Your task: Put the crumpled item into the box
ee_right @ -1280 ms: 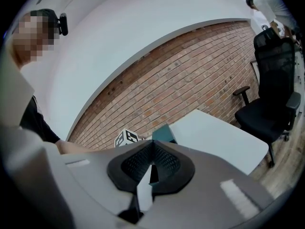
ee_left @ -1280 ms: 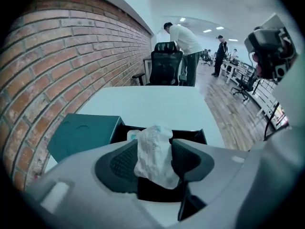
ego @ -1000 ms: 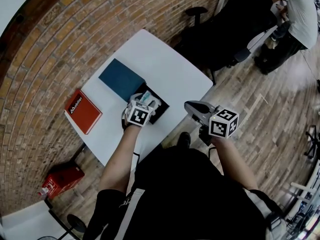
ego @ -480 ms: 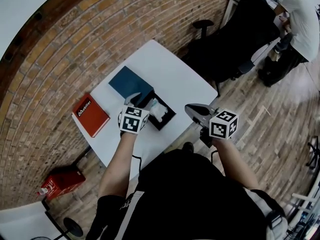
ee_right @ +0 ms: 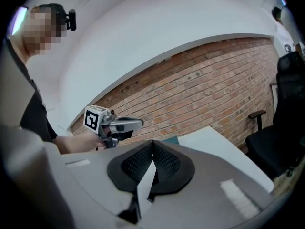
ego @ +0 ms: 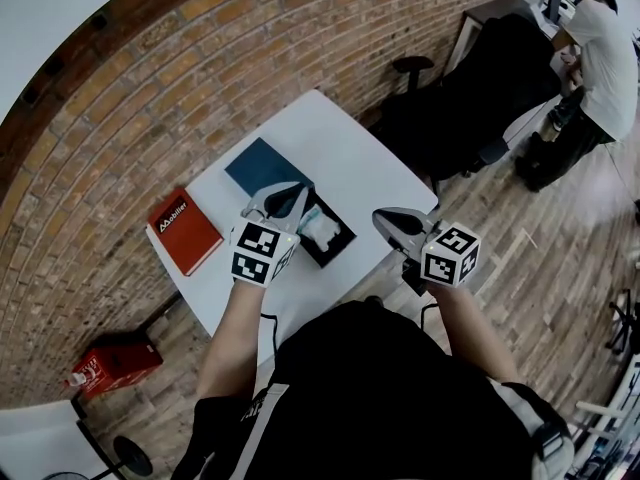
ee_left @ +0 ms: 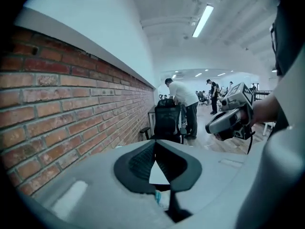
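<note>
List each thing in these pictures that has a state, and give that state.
Box: open.
Crumpled item: lying inside the box.
Blue cover: flat on the table beside the box.
Red book: closed, lying flat.
Left gripper: jaws have just been closing, shut, nothing between them.
Right gripper: shut, empty.

Red book (ego: 184,232) on white table (ego: 340,153) (near its left edge), brick wall (ego: 120,118), black chair (ee_left: 167,122).
</note>
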Motion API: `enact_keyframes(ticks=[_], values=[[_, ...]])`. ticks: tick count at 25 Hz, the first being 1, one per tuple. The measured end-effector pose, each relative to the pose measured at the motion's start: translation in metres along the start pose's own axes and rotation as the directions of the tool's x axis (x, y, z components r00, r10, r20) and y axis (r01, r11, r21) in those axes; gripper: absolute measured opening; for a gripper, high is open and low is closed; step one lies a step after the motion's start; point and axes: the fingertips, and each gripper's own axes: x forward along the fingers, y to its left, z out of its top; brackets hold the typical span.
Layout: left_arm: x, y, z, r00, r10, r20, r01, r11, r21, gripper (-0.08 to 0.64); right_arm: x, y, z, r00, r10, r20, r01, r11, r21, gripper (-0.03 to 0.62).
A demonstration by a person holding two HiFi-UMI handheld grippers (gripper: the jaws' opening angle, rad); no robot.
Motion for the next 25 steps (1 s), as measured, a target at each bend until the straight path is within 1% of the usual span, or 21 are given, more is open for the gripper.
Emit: enact_keyframes(ticks=[2, 5, 6, 9, 10, 13, 15, 18, 20, 22, 23, 25], values=[[-0.006, 0.003, 0.01, 0.999, -0.005, 0.036, 0.006, 1.0, -0.023, 0.008, 0.003, 0.004, 0.007, 1.0, 0.014, -0.011, -0.015, 0.999, -0.05, 0.0], [-0.014, 0.008, 0.027, 0.995, -0.033, 0.091, 0.041, 0.995, -0.095, 0.008, 0.009, 0.002, 0.022, 1.0, 0.014, -0.014, -0.015, 0.995, -0.096, 0.0], [-0.016, 0.007, 0.031, 0.994, -0.036, 0.1, 0.046, 0.994, -0.099, 0.007, 0.009, 0.001, 0.028, 1.0, 0.012, -0.009, -0.013, 0.994, -0.107, 0.0], [-0.021, 0.005, 0.039, 0.993, -0.041, 0.108, 0.048, 0.997, -0.056, 0.008, 0.01, 0.003, 0.04, 1.0, 0.013, 0.002, -0.013, 0.991, -0.136, 0.0], [-0.023, 0.004, 0.042, 0.992, -0.049, 0.12, 0.056, 0.997, -0.058, 0.006, 0.011, 0.005, 0.042, 1.0, 0.019, 0.001, -0.019, 0.989, -0.144, 0.0], [-0.035, 0.005, 0.052, 0.983, -0.064, 0.174, 0.085, 0.99, -0.114, 0.006, 0.013, 0.015, 0.05, 0.998, 0.058, 0.003, -0.057, 0.987, -0.153, 0.0], [-0.043, 0.012, 0.057, 0.98, -0.048, 0.194, 0.076, 0.987, -0.14, 0.006, 0.013, 0.024, 0.062, 0.996, 0.084, 0.033, -0.078, 0.986, -0.147, 0.0], [-0.053, 0.023, 0.061, 0.976, -0.011, 0.218, 0.047, 0.985, -0.165, 0.006, 0.008, 0.035, 0.08, 0.992, 0.094, 0.085, -0.08, 0.985, -0.151, 0.0], [-0.062, 0.027, 0.066, 0.964, -0.001, 0.264, 0.057, 0.978, -0.202, 0.006, 0.004, 0.048, 0.088, 0.987, 0.116, 0.111, -0.097, 0.981, -0.166, 0.0], [-0.073, 0.031, 0.07, 0.954, 0.02, 0.298, 0.048, 0.974, -0.219, 0.006, -0.002, 0.063, 0.093, 0.979, 0.148, 0.138, -0.12, 0.974, -0.19, 0.0], [-0.077, 0.031, 0.07, 0.951, 0.035, 0.306, 0.035, 0.975, -0.221, 0.006, -0.005, 0.068, 0.096, 0.977, 0.151, 0.153, -0.118, 0.972, -0.205, -0.002], [-0.083, 0.032, 0.07, 0.949, 0.065, 0.31, 0.002, 0.977, -0.213, 0.006, -0.012, 0.07, 0.099, 0.976, 0.111, 0.186, -0.063, 0.967, -0.248, -0.002]])
